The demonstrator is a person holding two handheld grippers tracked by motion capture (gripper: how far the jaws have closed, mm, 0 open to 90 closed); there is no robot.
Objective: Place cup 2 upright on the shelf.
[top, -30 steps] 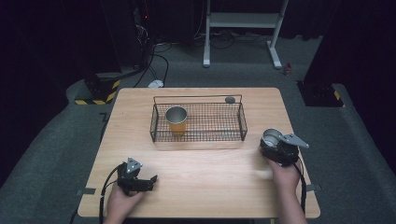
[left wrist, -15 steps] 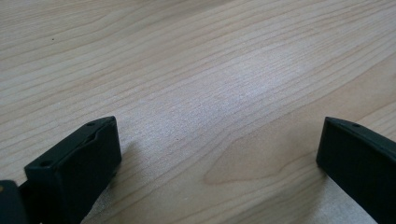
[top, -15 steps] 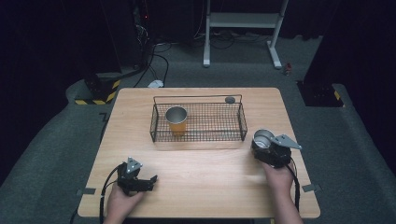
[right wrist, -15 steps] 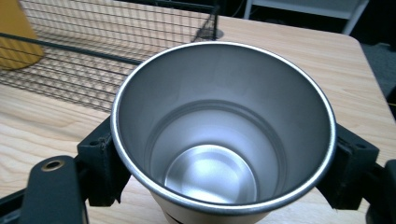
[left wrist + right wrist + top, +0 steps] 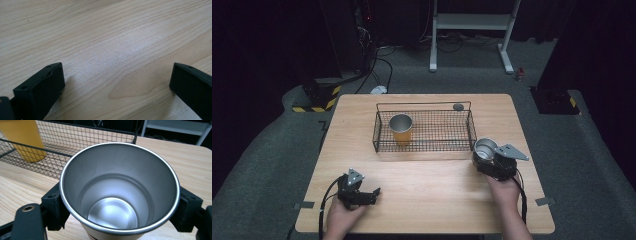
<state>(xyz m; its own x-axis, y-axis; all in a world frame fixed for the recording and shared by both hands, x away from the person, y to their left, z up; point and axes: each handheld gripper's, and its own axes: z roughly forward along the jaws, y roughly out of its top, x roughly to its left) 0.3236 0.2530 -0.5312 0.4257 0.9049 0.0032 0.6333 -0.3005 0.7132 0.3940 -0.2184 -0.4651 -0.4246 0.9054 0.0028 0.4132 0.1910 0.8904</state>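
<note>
A metal cup [image 5: 485, 148] with a pale outside stands upright in my right gripper [image 5: 493, 161], just off the right end of a black wire basket [image 5: 432, 142]. In the right gripper view both jaws press the cup [image 5: 117, 195] from either side, and its shiny inside holds nothing. A yellow cup [image 5: 401, 129] with a metal rim stands upright in the basket's left half, and it appears again [image 5: 23, 140] behind the mesh [image 5: 75, 150]. My left gripper [image 5: 362, 195] rests on the table near the front left, jaws wide apart [image 5: 115, 85] over bare wood.
The wooden table [image 5: 422, 190] has a small dark round object [image 5: 458, 106] behind the basket's back rim. Grey carpet surrounds the table. A white stand [image 5: 472, 35] and cables lie on the floor beyond the far edge.
My right gripper has carried the metal cup leftward, closer to the basket's right end. The left gripper has stayed where it was.
</note>
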